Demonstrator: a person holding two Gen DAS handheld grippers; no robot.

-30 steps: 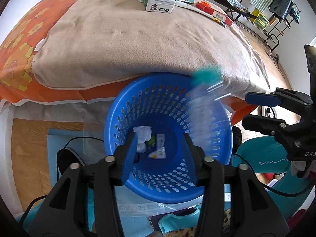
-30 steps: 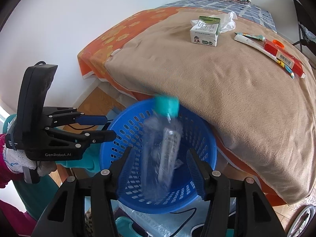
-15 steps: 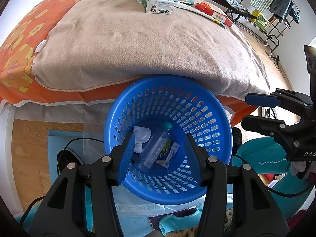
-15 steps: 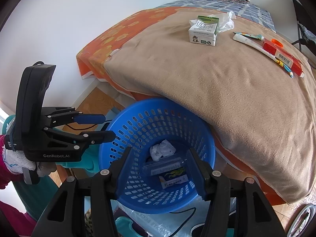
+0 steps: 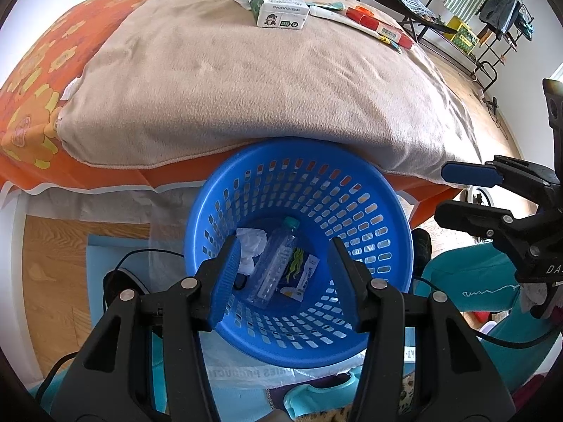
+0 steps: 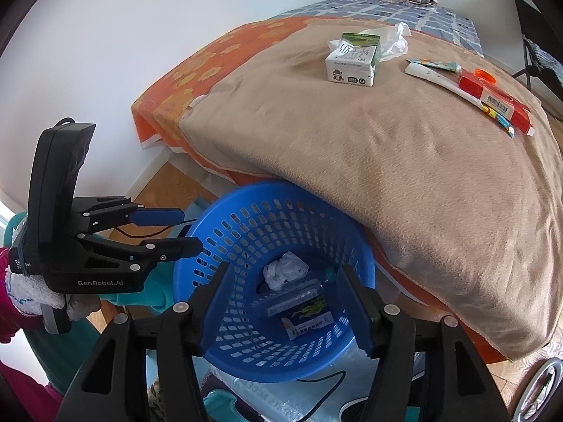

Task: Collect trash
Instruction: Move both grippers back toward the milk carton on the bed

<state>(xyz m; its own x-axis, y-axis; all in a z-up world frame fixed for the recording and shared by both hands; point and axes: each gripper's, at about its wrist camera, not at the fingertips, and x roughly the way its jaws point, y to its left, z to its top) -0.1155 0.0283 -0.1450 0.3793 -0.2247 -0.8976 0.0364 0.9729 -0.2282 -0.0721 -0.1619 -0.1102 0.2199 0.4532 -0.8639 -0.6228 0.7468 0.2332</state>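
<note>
In the left wrist view, the left gripper (image 5: 281, 270) was held over the blue basket (image 5: 387, 218) with fingers apart and empty, the plastic bottle (image 5: 274, 267) already lying inside. In the right wrist view, the right gripper (image 6: 285, 302) was seen with fingers just opened wider, nothing between them; the carton (image 6: 352, 59) and what was probably a toothpaste tube (image 6: 440, 79) remained on the bed (image 6: 387, 161), whose overhanging edge, close above the basket rim, was best cleared by lifting first.

clear plastic bottle (image 5: 272, 267) lies flat inside blue basket (image 5: 383, 204) among wrappers.
</note>
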